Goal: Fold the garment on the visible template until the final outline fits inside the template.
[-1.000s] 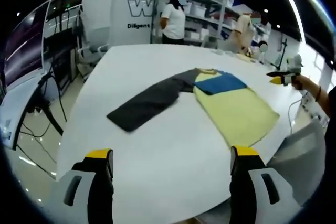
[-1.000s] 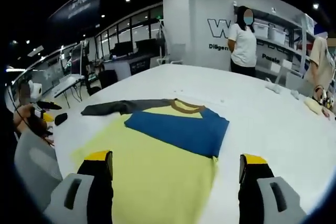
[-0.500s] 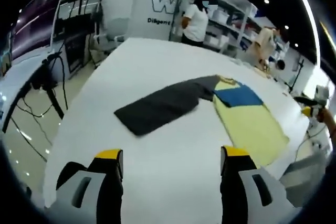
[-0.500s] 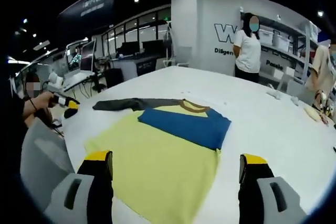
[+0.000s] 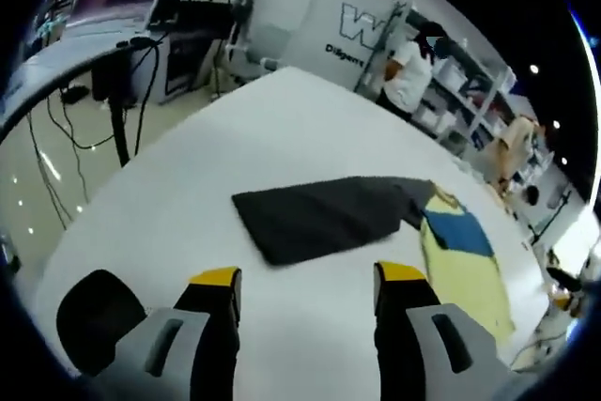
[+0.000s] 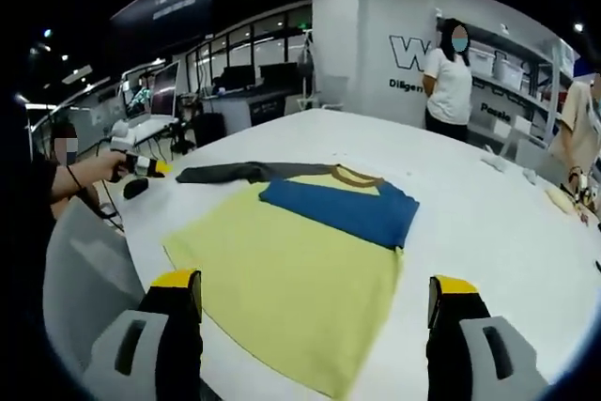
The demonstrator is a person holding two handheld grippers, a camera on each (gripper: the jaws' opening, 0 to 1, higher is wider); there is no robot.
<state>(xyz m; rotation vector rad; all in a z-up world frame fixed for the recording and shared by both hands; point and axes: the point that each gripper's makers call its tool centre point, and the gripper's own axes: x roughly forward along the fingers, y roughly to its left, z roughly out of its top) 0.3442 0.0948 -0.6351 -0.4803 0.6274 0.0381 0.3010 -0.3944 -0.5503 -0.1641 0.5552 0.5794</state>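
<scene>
- In the left gripper view, the left tool (image 5: 305, 281) rises from the bottom of the frame with its two yellow-tipped jaws spread apart and nothing between them, above bare white bench (image 5: 188, 185).
- The garment (image 5: 376, 223) lies across the middle of that frame: its dark grey sleeve (image 5: 319, 218) stretches flat toward the left tool, and the yellow body (image 5: 465, 274) with the blue sleeve (image 5: 460, 232) folded over it runs off to the right.
- The grey sleeve's near end lies just beyond the left tool's jaw tips in the frame; touching or apart, I cannot tell.
- In the right gripper view, the right tool (image 6: 310, 290) stands released too, jaws wide, nothing held, at the bottom of the frame.
- There the garment sits mid-frame on the bench, the yellow body's hem nearest the tool, the blue sleeve laid across the chest, a brown collar (image 6: 355, 176) above it, and the grey sleeve reaching to the upper left.
- At the left edge of that view a person's hand (image 6: 113, 164) holds the left tool near the grey sleeve's end.
- A person in a white shirt (image 6: 449, 82) stands by shelves (image 6: 526, 72) at upper right, behind the bench.
</scene>
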